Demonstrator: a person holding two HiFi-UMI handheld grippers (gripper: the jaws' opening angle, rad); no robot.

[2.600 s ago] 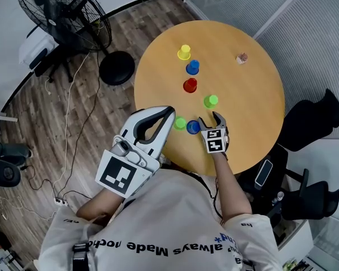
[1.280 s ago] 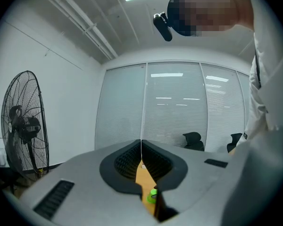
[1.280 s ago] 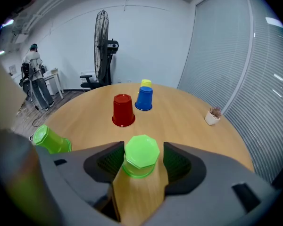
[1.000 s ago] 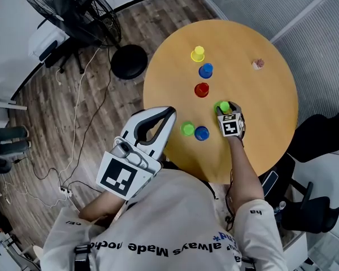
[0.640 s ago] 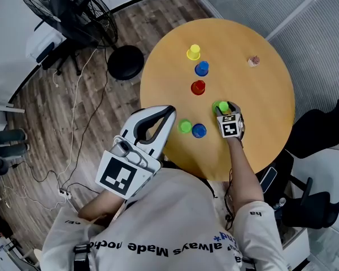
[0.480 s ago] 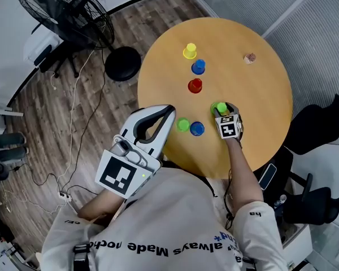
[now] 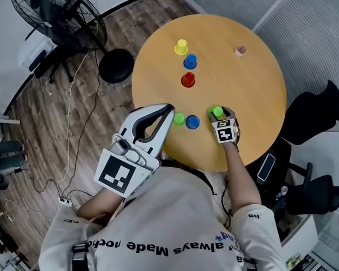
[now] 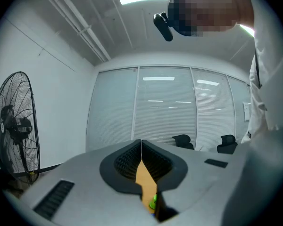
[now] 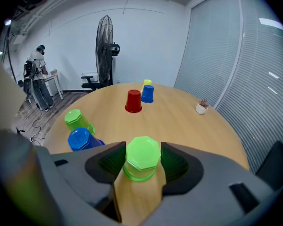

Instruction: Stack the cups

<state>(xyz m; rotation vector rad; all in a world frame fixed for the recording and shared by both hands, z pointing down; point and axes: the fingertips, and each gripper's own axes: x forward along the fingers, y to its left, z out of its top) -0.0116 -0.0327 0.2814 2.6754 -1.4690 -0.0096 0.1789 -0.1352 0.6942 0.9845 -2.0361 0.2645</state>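
Green cup (image 9: 142,158) sat upside down on the table (image 7: 254,83), base up, mouth down, long axis upright. Right gripper (image 7: 217,113) had left the blue cup (image 7: 192,122) and come across to this one. Its jaws stood wide, clamped on the cup's sides. Over the last second cup and gripper shifted together toward the person, ending about level with the blue cup and near it. Likely a pickup under way; nothing stacked yet. Left gripper (image 7: 169,110) was closed and empty, held by the table's near edge.

white lettered t-shirt (image 7: 175,208); grey left gripper (image 7: 169,112) bearing black-and-white marker cube (image 7: 121,174)
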